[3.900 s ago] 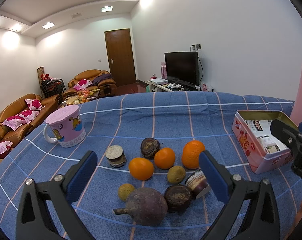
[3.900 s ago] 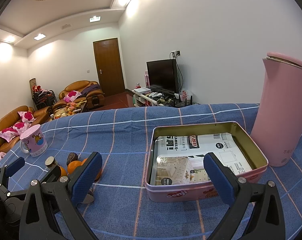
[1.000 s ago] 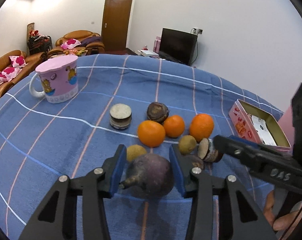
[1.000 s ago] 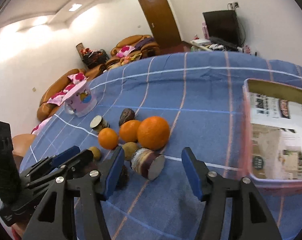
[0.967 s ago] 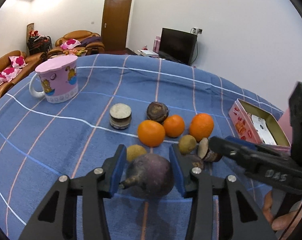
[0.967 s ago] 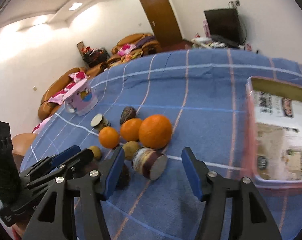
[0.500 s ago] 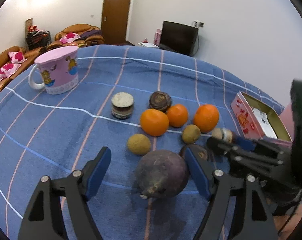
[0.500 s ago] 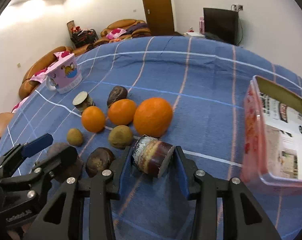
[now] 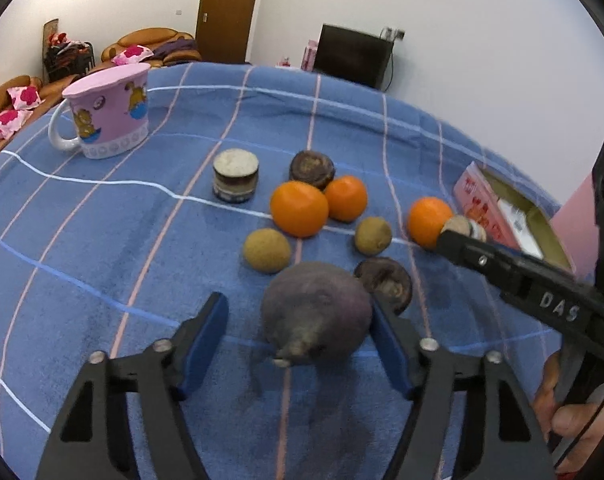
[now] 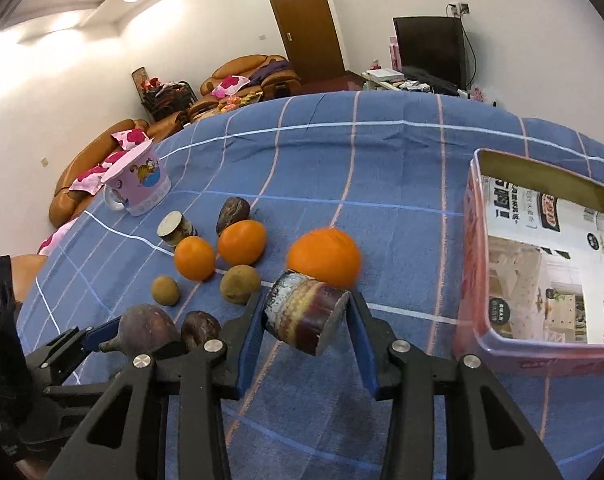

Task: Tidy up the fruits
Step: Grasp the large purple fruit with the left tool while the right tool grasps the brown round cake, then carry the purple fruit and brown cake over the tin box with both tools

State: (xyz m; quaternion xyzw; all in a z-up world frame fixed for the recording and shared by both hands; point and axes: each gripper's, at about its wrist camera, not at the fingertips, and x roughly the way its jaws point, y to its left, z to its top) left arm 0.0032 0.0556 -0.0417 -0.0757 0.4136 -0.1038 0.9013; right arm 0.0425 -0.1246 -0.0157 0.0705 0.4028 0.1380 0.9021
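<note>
My right gripper [image 10: 306, 322] is shut on a short purple sugarcane piece [image 10: 306, 312] and holds it just in front of a large orange [image 10: 324, 258]. My left gripper [image 9: 299, 334] is open around a big dark purple beet [image 9: 316, 318] that lies on the blue cloth; the right finger touches it, the left finger stands apart. Two smaller oranges [image 9: 299, 209], two brown round fruits [image 9: 266, 250], dark water chestnuts [image 9: 385, 282] and another cane piece [image 9: 235, 176] lie beyond. The open pink tin [image 10: 542, 264] is at the right.
A pink cartoon mug [image 9: 109, 120] stands at the far left of the blue checked tablecloth [image 9: 101, 220]. The pink tin holds printed paper. The right gripper's arm [image 9: 534, 292] crosses the right side of the left wrist view. Sofas and a TV are beyond the table.
My right gripper has closed on the cane piece and carried it right, toward the tin. My left gripper opened and let go of the beet, which rolled so its tail points toward me.
</note>
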